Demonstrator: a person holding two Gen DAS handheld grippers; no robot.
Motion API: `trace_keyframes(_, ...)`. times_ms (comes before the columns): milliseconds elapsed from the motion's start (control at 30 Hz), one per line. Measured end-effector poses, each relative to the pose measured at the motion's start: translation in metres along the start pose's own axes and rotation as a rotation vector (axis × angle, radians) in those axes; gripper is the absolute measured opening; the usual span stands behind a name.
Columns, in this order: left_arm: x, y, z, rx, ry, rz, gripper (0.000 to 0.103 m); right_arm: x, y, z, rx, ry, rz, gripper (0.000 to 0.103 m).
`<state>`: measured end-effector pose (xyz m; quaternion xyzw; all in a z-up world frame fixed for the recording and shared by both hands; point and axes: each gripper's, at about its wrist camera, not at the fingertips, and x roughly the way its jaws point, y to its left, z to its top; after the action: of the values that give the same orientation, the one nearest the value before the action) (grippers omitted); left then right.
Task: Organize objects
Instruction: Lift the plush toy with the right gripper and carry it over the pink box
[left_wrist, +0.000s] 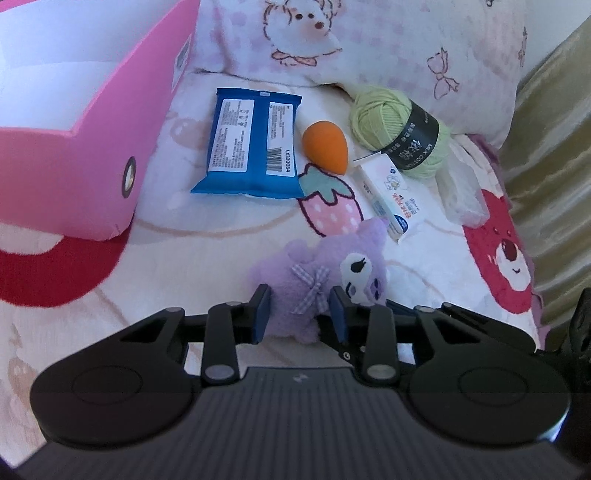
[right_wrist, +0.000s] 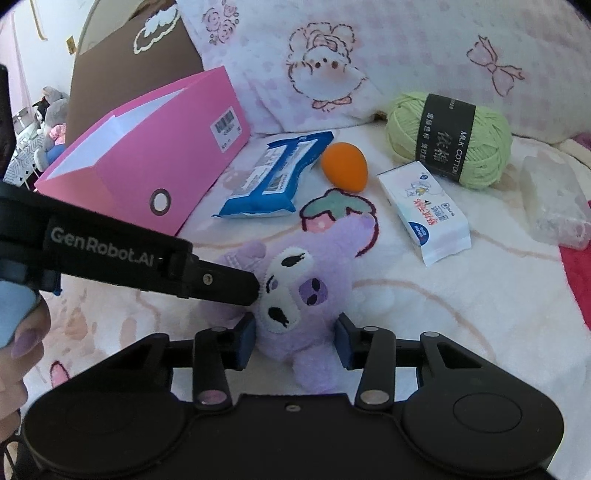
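- Left hand-held gripper (left_wrist: 300, 308) has its blue pads pressed into the purple plush toy (left_wrist: 325, 280), clenched on the body at the gingham bow.
- Right hand-held gripper (right_wrist: 295, 341) straddles the same plush lower down, pads against both flanks, grasping it too.
- Plush lies on the bed blanket (right_wrist: 443, 295), right at both sets of fingertips.
- Beyond the left gripper: blue wipes pack (left_wrist: 251, 142), orange sponge (left_wrist: 325, 147), green yarn (left_wrist: 399, 129).
- Far left of it, the pink box (left_wrist: 74, 155) stands open.

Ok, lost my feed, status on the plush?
Both grippers, left and right, shut on purple plush. Plush on blanket. Pink box open, path clear.
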<state>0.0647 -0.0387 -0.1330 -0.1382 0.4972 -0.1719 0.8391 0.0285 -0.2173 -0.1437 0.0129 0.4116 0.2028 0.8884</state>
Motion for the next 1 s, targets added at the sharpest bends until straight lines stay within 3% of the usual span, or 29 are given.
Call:
trace_keyframes(367,-0.036,0.016,-0.005,-0.001,0.039,-0.017,0.033,-0.017,0.027,0.002,0.002,0.033,0.05,0.049)
trace_keyframes(1000,-0.108,0.021,0.007,0.039,0.177,0.045,0.033,-0.057,0.079,0.037,0.081,0.214,0.095,0.049)
